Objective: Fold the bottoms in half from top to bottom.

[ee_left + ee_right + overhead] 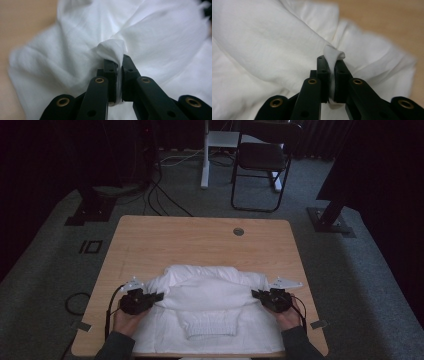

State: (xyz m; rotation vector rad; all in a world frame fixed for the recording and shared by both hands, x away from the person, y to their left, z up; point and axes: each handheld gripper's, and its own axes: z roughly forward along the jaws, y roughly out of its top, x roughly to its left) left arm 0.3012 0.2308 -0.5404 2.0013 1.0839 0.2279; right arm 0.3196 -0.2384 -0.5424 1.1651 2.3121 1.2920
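Note:
A white garment [205, 302] lies on the near half of the wooden table [200, 240], its upper part folded toward me and a ribbed cuff or hem [210, 327] near the front edge. My left gripper [159, 296] is shut on a pinch of the white cloth [112, 50] at the garment's left edge. At the right edge, my right gripper [255, 294] is shut on another pinch of the cloth [333, 56]. In both gripper views [119, 65] [331, 65] the fabric [262, 37] is squeezed between the black jaws. Both hands hold the grippers low over the table.
The table has a round cable hole [238, 231] near its far edge. Beyond it stand a black chair [262, 160] and a white desk leg [205, 155]. Cables [160, 195] run over the grey carpet. Black stand bases [330, 220] sit at both sides.

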